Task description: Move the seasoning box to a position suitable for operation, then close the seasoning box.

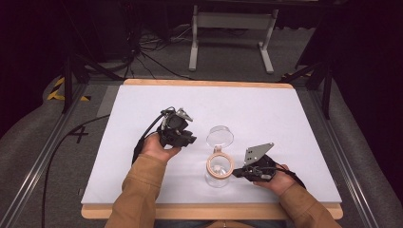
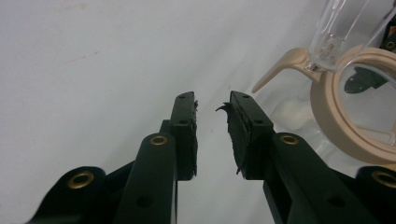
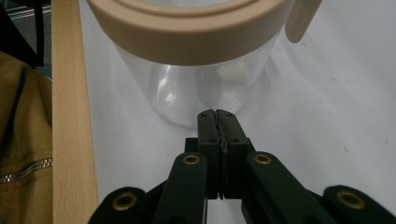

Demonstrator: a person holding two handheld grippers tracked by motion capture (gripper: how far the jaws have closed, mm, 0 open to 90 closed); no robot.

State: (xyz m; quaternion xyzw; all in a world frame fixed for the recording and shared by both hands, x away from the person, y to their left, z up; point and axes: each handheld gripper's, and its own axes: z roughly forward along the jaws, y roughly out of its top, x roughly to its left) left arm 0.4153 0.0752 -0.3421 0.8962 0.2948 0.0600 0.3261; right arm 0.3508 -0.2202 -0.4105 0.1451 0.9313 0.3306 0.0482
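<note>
A clear, round plastic jar with a thick beige ring at its mouth [image 1: 219, 167] stands upright on the white tabletop [image 1: 285, 118], between the two tools and nearer the person's edge. Its clear hinged lid [image 1: 220, 136] is swung open and stands up from the far side of the ring. A slim beige tab [image 2: 280, 69] juts from the ring near the hinge.

The left gripper [image 2: 212, 135] hovers to the left of the jar and a little farther up the table. Its jaws stand apart with a narrow gap and nothing between them, and the worn black pad [image 2: 236, 135] on the jar-side jaw is frayed at the edge. From this tool the jar sits ahead and off to the right, apart from the jaws.

The right gripper [image 3: 217, 135] is low on the right side of the jar. Its jaws are pressed fully together on nothing, and their tips point at the clear wall just below the beige ring. Whether the tips touch the wall cannot be told; they are at most just beside it.

The jar looks light and stiff, with a smooth wall that would probably slip under a pinch, and it seems easy to tip or slide with a push. The beige ring is likely the best hold, being thick and matte, with one jaw inside the mouth and one outside. The tab and the open lid look thin, so they suit a gentle nudge more than a hard squeeze.
</note>
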